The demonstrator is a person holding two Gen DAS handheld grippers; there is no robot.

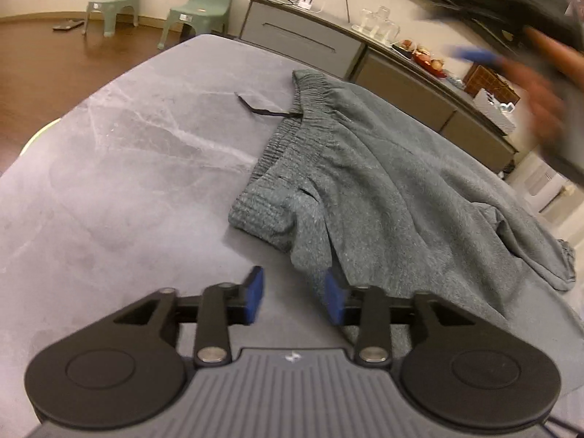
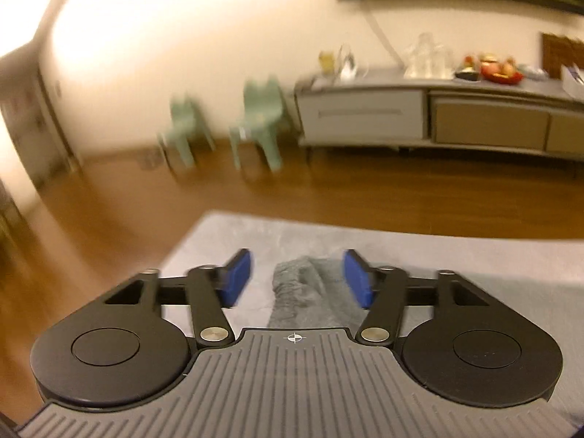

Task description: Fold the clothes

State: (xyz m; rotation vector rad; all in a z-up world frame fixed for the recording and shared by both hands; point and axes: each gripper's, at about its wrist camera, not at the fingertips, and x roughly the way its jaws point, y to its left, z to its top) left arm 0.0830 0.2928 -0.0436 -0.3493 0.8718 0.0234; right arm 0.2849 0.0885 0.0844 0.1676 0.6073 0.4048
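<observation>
Grey-green knitted fleece, a pair of soft sweatpants (image 1: pixel 383 182) with a ribbed elastic waistband and a thin dark drawstring (image 1: pixel 259 107), is being seen spread and rumpled across the grey marble-patterned tabletop (image 1: pixel 127 164). In the left wrist view its long axis is running from the waistband at the far middle toward the near right, where the cloth is trailing to the table's edge. A thick folded cuff is lying just ahead of the left gripper (image 1: pixel 294 297), whose blue-padded jaws are being held partly apart with nothing between them; the right-hand pad is sitting just at the hem of the fabric, and contact cannot be told. The right gripper (image 2: pixel 297 279) is being held higher, its jaws wide and empty, with a bunched end of the garment showing on the table below the gap. The left gripper is judged the nearer, so the coming pinch is probably being set up on that near hem. Beyond the table, two pale green plastic chairs (image 1: pixel 157 7) and a grey sideboard (image 1: pixel 303 40) are standing on the wooden floor.
</observation>
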